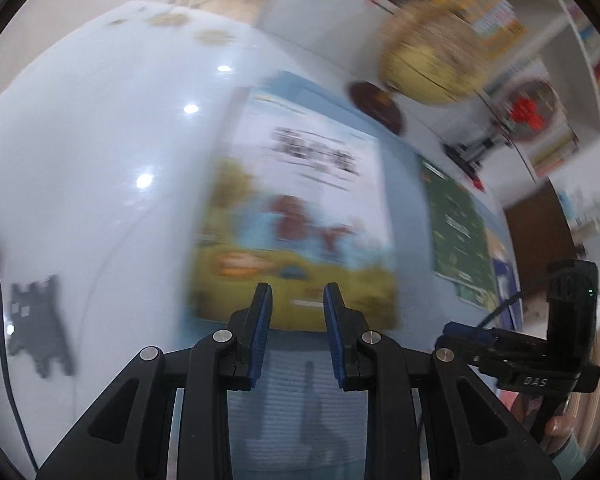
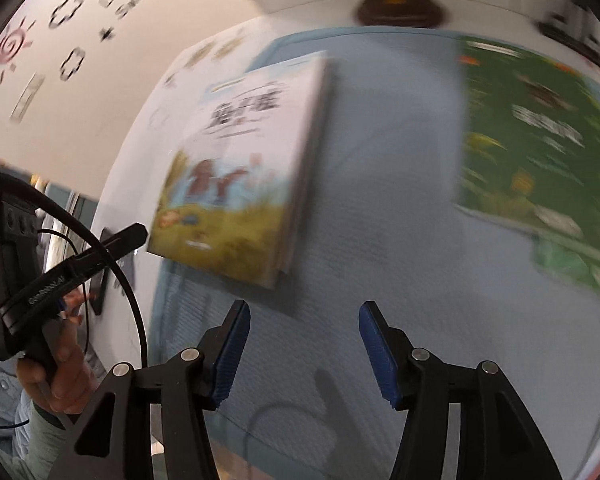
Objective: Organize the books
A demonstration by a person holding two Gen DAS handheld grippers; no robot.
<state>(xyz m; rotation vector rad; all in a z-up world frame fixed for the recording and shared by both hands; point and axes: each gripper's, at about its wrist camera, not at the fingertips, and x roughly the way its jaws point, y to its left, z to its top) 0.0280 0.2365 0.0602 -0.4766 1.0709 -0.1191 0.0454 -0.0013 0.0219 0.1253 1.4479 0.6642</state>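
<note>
A broad bare strip of the blue mat (image 2: 379, 160) is left between the picture book (image 2: 236, 168) and the green book (image 2: 539, 152); passage there is unobstructed. Beyond the picture book, the way is blocked by the globe (image 1: 431, 64) on its dark base (image 1: 375, 106). Left of the picture book, open white table (image 1: 80, 140) is seen, interrupted only by a black cable (image 1: 4, 340) at the edge.

From my feed it's a glossy white table (image 1: 100, 152) with a pale blue textured mat (image 2: 379, 200) spread on it. On the mat I've got a picture book with a grassy cover (image 2: 240, 176) lying flat, and well apart from it a green-covered book (image 2: 539, 152). A globe's dark round base (image 2: 397, 10) sits beyond the mat's far edge. Everything's pretty blurry.
</note>
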